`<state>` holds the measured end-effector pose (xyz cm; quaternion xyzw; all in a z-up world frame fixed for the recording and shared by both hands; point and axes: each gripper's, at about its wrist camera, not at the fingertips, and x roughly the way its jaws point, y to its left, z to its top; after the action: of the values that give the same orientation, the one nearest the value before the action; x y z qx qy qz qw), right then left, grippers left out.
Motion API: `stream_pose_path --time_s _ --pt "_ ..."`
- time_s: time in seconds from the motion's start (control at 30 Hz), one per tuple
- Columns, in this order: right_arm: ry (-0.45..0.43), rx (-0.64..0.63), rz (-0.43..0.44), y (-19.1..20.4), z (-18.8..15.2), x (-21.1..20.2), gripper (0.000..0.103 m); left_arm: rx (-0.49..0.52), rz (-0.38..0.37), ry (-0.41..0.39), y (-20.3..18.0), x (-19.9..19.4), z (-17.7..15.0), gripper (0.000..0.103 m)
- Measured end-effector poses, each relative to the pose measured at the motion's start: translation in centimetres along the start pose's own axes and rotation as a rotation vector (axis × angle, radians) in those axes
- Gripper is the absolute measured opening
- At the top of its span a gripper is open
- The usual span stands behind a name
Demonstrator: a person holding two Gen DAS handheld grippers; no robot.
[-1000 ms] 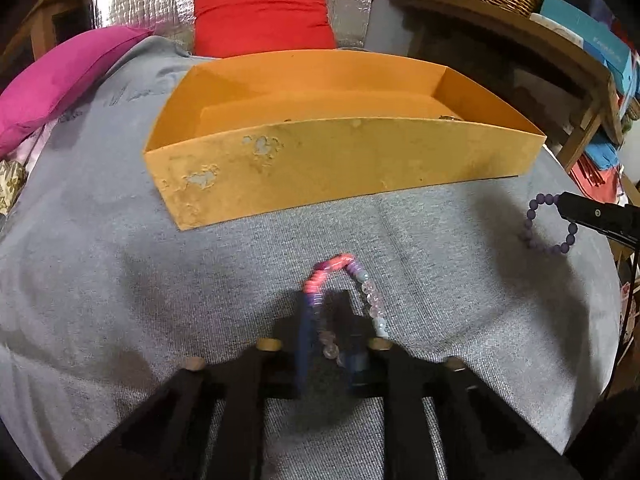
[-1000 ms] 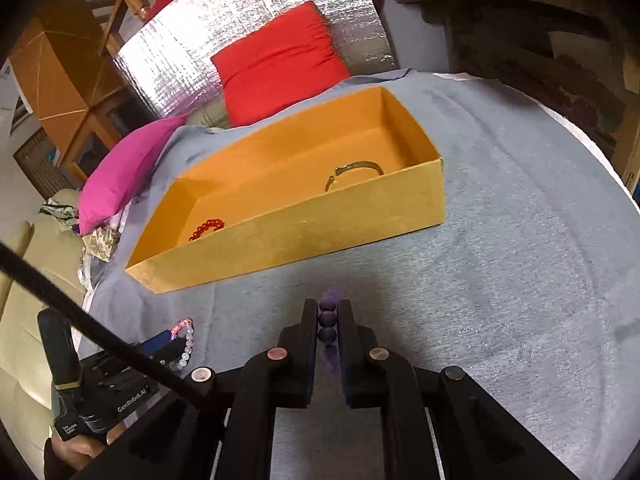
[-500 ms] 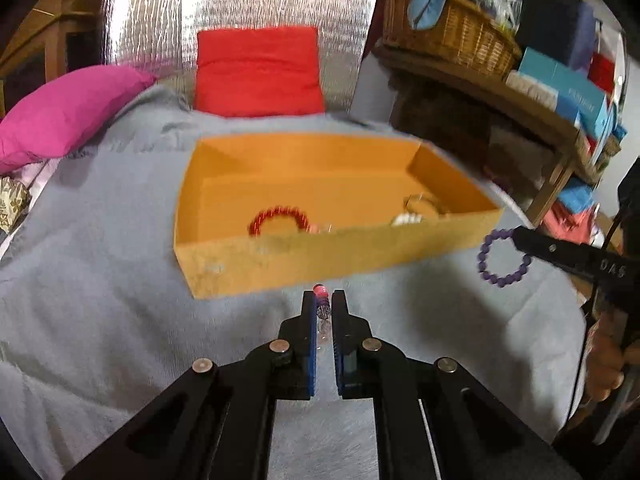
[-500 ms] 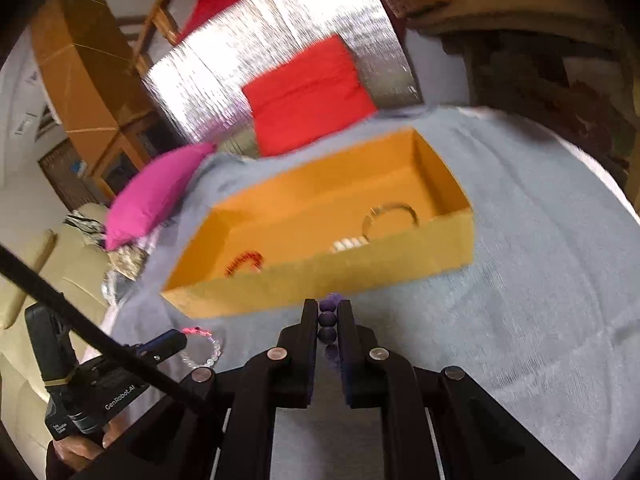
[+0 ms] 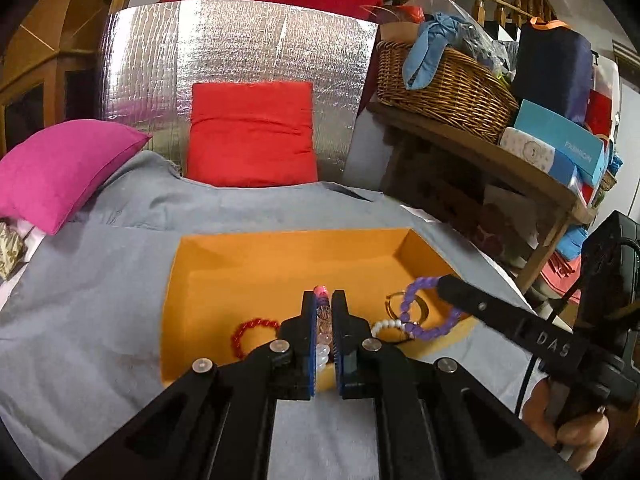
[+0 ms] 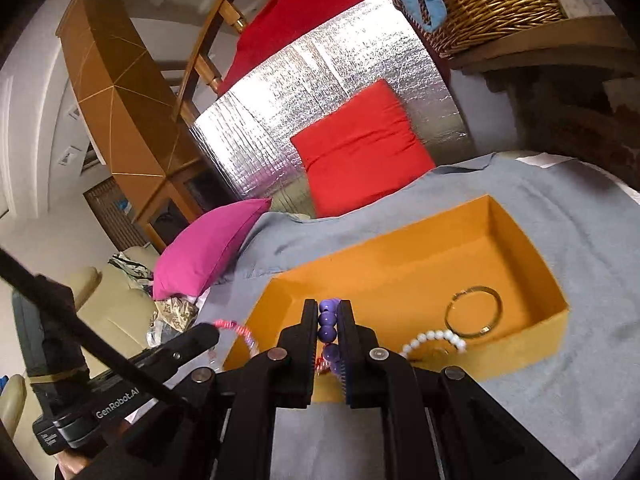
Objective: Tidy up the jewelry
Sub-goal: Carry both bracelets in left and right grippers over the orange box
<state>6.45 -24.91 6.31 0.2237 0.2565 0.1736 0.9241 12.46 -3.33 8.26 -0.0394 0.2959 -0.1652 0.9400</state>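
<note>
An open orange box (image 5: pixel 280 256) (image 6: pixel 404 264) sits on the grey cloth. Inside lie a red bead bracelet (image 5: pixel 250 330), a white bead bracelet (image 5: pixel 386 325) (image 6: pixel 434 340) and a gold bangle (image 6: pixel 474 312). My left gripper (image 5: pixel 324 300) is shut on a pink and clear bead bracelet (image 5: pixel 322 320) and holds it over the box's near wall; it also shows in the right wrist view (image 6: pixel 236 328). My right gripper (image 6: pixel 328 308) is shut on a purple bead bracelet (image 6: pixel 329 320) over the box; the bracelet hangs as a loop in the left wrist view (image 5: pixel 424 308).
A red cushion (image 5: pixel 252 136) and a magenta pillow (image 5: pixel 60 168) lie behind the box against a silver foil panel (image 5: pixel 240 48). A wooden shelf (image 5: pixel 500 160) with a wicker basket (image 5: pixel 440 84) and boxes stands at the right.
Both grippers lifted their bracelets off the cloth and moved forward, from in front of the box to above its near wall and inside.
</note>
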Motion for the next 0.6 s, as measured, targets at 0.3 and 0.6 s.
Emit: stream_pose_path --time_s 0.3,0.6 --pt "0.041 0.084 -0.018 -2.3 0.6 3.7 0.011 -0.028 0.07 0.063 1.2 4.3 -0.8 0.007" --pt "0.093 0.102 -0.046 -3.4 -0.1 5.6 0.011 0.009 0.161 0.119 1.4 6.0 -1.8 0.007"
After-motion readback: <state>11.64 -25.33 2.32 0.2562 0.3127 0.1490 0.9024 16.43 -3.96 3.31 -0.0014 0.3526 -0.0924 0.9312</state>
